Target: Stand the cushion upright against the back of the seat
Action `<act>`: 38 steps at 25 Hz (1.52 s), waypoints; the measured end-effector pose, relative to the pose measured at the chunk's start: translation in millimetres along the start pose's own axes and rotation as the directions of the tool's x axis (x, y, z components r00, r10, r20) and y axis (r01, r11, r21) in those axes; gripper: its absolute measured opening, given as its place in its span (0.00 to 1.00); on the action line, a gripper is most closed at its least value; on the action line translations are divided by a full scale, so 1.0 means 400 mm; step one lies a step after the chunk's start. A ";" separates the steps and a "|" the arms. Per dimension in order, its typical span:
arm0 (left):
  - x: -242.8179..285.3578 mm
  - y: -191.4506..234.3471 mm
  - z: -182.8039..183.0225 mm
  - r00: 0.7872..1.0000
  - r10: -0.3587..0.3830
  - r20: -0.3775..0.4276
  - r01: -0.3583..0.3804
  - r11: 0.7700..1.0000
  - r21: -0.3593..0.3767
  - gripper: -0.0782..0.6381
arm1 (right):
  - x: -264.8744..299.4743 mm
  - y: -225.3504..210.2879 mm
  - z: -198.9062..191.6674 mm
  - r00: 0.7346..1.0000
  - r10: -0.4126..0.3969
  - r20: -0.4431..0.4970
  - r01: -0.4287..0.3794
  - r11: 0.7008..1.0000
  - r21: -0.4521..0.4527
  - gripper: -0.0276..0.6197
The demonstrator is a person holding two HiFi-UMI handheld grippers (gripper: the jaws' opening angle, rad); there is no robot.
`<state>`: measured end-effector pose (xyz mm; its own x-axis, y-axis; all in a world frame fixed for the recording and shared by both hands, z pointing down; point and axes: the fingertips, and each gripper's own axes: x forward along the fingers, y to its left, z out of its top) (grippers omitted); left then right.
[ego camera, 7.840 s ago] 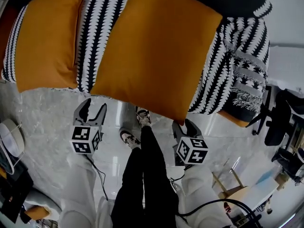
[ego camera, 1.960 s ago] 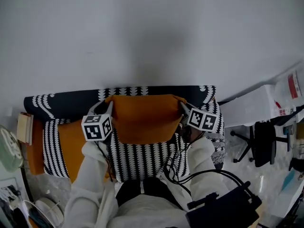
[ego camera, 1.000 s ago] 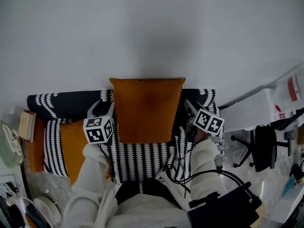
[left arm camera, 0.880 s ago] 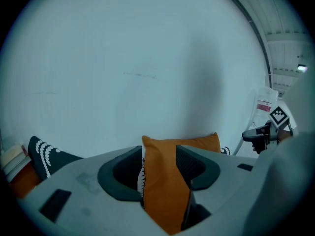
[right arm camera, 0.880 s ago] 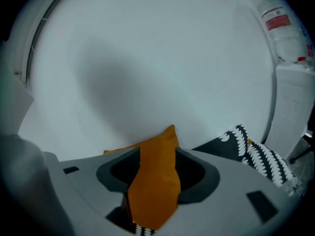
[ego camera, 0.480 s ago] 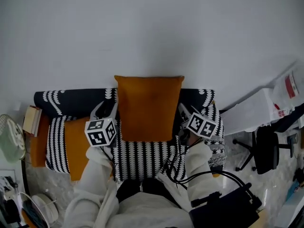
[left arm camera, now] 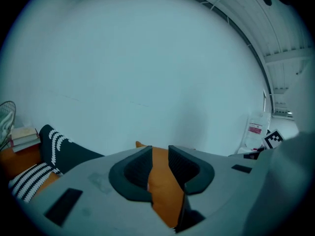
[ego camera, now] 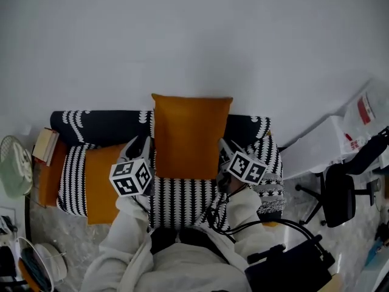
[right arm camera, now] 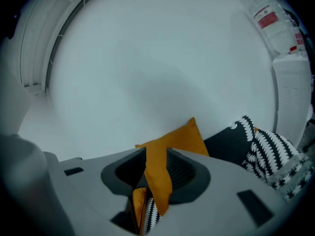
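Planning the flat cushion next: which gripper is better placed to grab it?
Probably left. Both grippers' jaws have just been closing, empty. The left gripper is beside the flat cushion; the right gripper is across the upright cushion.

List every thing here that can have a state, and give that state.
Upright cushion: standing against the seat back.
Second cushion: lying flat on the seat.
Left gripper: jaws apart, just been closing; cushion shows in the gap, not pinched.
Right gripper: jaws apart, just been closing; cushion shows in the gap, not pinched.
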<state>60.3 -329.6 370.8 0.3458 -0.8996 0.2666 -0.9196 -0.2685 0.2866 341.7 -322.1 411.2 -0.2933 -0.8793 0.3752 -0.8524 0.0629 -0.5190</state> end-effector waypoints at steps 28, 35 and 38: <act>-0.320 0.402 -0.086 0.982 -0.168 -0.085 0.166 0.986 -0.034 0.12 | -0.085 0.440 -0.440 0.992 -0.119 -0.035 0.118 0.993 -0.032 0.15; -0.362 0.381 -0.116 0.970 -0.218 -0.109 0.215 0.976 -0.035 0.12 | -0.147 0.473 -0.461 0.992 -0.127 -0.019 0.126 0.991 -0.039 0.15; -0.383 0.362 -0.138 0.967 -0.226 -0.120 0.224 0.974 -0.032 0.12 | -0.178 0.474 -0.489 0.991 -0.133 -0.027 0.132 0.990 -0.042 0.15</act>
<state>-115.6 -211.7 422.2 0.5644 -0.7679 0.3030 -0.8125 -0.4518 0.3684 116.5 -155.1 436.2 -0.1888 -0.8666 0.4620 -0.9010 -0.0343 -0.4325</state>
